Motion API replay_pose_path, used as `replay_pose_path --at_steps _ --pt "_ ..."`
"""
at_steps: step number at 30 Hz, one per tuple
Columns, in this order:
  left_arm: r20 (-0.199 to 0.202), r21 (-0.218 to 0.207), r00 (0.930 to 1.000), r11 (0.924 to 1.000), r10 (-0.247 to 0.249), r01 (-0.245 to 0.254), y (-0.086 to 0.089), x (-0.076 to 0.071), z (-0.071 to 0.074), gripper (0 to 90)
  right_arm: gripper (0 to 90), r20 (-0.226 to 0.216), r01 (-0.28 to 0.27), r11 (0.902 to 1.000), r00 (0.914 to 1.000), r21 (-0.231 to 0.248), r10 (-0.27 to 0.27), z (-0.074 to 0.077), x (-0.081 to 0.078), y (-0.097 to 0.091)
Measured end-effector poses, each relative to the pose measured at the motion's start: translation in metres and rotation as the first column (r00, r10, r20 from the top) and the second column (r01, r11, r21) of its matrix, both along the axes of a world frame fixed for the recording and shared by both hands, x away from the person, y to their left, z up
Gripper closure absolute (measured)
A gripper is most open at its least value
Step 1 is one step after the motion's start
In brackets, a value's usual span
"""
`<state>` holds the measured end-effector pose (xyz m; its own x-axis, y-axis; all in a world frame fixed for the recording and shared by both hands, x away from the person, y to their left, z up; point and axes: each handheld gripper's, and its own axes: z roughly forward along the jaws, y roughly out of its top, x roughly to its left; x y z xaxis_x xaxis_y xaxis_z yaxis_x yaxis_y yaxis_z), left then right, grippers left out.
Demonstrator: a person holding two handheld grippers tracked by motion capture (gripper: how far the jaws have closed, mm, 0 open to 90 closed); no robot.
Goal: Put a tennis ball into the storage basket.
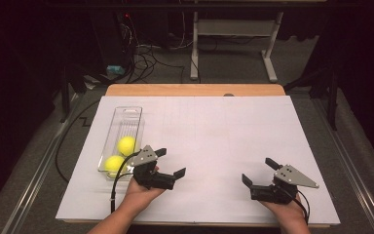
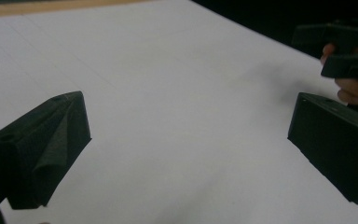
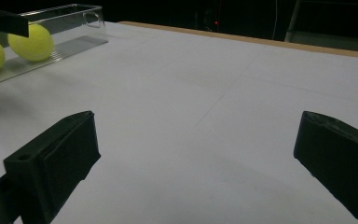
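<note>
The left gripper (image 1: 170,163) was held low over the table near its front edge, left of the middle, its jaws spread wide with nothing between them and pointing toward the right side. The right gripper (image 1: 259,171) sat near the front right corner, its jaws likewise wide apart and aimed back toward the left. Both forearms came in over the front edge.

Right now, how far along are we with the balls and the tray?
Done, it seems: two yellow balls sit in the clear tray. In hand: nothing; left tongs and right tongs hang open over the white sheet. I see nothing left to place.
</note>
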<state>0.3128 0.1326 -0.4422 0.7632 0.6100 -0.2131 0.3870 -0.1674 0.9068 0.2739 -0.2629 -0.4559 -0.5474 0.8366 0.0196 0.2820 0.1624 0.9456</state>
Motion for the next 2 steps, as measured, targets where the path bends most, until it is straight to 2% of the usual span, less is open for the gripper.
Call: replay_pose_path --at_steps 2 --pt "0.001 0.0 1.0 1.0 0.004 -0.004 0.0017 -0.0001 -0.0005 0.0 0.0 0.001 0.007 0.9999 1.0 0.007 -0.007 0.0008 -0.002 -0.0014"
